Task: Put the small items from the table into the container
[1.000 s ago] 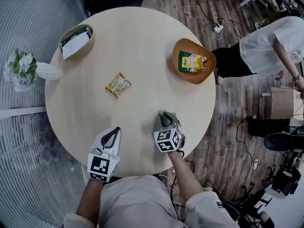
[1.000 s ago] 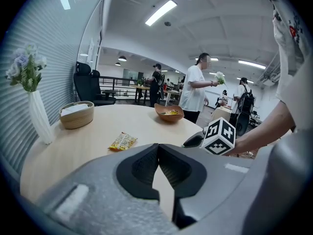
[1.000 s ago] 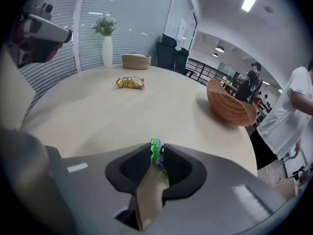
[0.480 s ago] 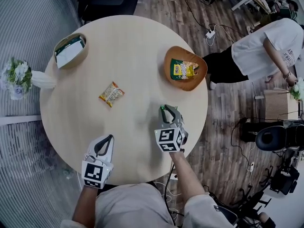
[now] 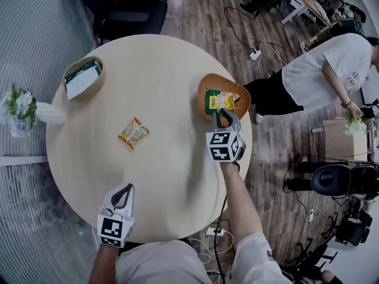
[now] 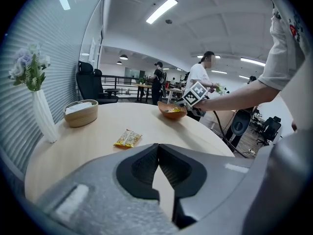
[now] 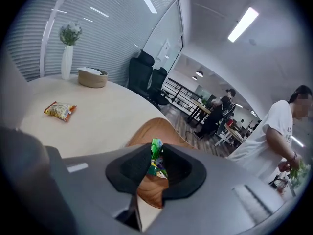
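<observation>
My right gripper (image 5: 224,113) hangs over the near rim of the orange-brown bowl (image 5: 202,97), shut on a small green snack packet (image 7: 156,158) that sticks up between its pads. Another green-and-yellow packet (image 5: 220,101) lies inside the bowl. A yellow snack packet (image 5: 133,133) lies flat on the round table (image 5: 166,176), left of centre. The left gripper view shows it too, as the yellow packet (image 6: 128,139) ahead of the jaws. My left gripper (image 5: 123,189) rests low at the table's near-left edge, shut with nothing in it.
A woven basket (image 5: 83,78) holding a white-and-green item stands at the far left. A white vase of flowers (image 5: 23,108) sits at the left edge. A person in a white shirt (image 5: 323,64) stands right of the table, among office chairs and floor cables.
My right gripper has travelled from the table's near edge up and away to the bowl, carrying the green packet. The left gripper has stayed where it was.
</observation>
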Motion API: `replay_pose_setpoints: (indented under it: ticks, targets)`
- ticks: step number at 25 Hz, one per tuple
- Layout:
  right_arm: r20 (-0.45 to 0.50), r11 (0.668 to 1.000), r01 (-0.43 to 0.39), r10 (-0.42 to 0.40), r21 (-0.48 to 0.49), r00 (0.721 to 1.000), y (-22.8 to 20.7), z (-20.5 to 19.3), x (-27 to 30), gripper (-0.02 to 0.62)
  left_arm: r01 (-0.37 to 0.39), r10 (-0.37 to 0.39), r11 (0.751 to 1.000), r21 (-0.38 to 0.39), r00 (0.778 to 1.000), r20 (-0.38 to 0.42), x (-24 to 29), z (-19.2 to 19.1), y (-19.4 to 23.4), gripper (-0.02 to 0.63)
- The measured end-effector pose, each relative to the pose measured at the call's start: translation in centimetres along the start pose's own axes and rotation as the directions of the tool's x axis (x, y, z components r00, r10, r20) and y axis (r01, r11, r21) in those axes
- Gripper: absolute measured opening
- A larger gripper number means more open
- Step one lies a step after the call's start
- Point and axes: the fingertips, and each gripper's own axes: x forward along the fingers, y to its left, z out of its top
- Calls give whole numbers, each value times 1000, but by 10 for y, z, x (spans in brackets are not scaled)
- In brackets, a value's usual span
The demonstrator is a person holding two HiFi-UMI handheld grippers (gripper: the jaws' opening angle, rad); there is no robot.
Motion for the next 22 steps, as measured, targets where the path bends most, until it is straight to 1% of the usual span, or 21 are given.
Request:
replay_pose_setpoints:
  ticks: [4,7,10,12,13,15,18,22]
  targets:
    - [-49,1000,-20,21,4,999,4,-18,12,86,-13,13,1000,-11,1000,0,0,-1,5,-9]
    - [-39,1000,-12,12,12,999,8,-22,10,106,-19,20,1000,-15,1000,3,-1,1,8,-9]
    - [9,1000,-13,13,28,1000,17,-14,-4,115,-23,23,1000,-16,1000,5,-2,1,7,-9]
    - [66,998,-36,33,45,997,29,-1,-19,97,-27,27,999,-17,1000,10,-2,2,6,-9]
    - [106,997,-56,50,55,993,36,9,-29,76,-29,30,999,-20,999,15,-2,3,6,-9]
    - [202,991,-110,93,75,975,55,32,-52,3,-32,33,999,-27,999,25,-1,4,5,-9]
    - [317,972,-208,163,114,934,90,59,-88,3,-38,38,999,-31,999,28,-2,3,5,-9]
    - [402,929,-331,242,167,883,138,82,-129,3,-50,52,998,-32,997,54,-6,7,7,-9]
